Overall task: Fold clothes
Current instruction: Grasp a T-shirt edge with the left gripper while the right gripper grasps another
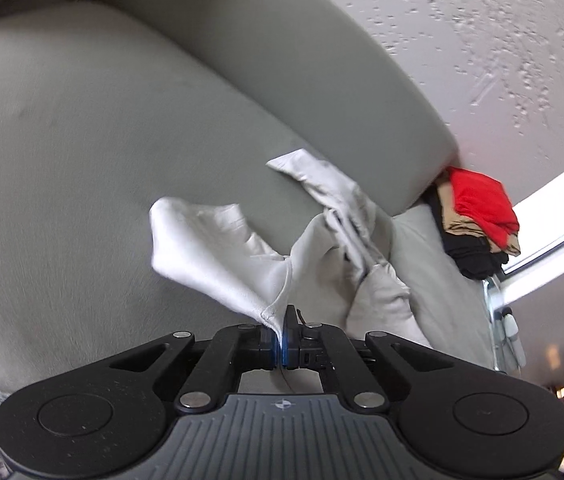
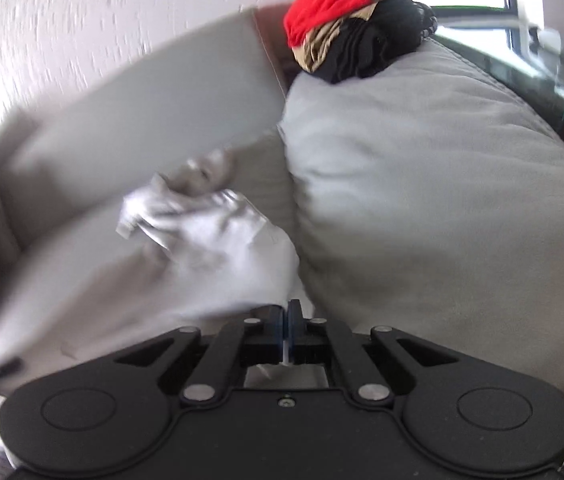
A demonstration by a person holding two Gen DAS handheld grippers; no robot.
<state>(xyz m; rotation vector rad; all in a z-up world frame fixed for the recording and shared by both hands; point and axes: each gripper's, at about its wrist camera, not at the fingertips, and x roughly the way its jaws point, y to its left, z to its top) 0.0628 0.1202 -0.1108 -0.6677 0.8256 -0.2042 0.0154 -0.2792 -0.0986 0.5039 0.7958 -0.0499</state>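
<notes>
My left gripper [image 1: 282, 340] has its jaws pressed together on a hemmed edge of the pale grey garment [image 1: 218, 256]; cloth enters the gap between the blue pads. My right gripper [image 2: 285, 328] is likewise clamped on the same garment [image 2: 218, 240], a white sliver of fabric showing between its pads. The garment hangs bunched and twisted between my two holds, lifted off the sofa seat [image 1: 62, 180], with one loose end trailing toward the back cushion [image 1: 282, 68].

Judgement: the step in hand is spreading the piece before the first fold. To do it well I should draw my two holds apart until the edge between them runs taut and the twist drops out, then lower the cloth flat on the seat, away from the armrest [image 2: 422, 168]. The right view is motion-blurred, so I cannot confirm which part of the garment that side holds.

Surface: soft grey upholstery, likely to drag on the fabric. On the armrest's far end sits a stack of folded clothes [image 2: 354, 20], red over tan over black. Beyond are a textured wall [image 1: 482, 40] and a bright window [image 1: 554, 216].
</notes>
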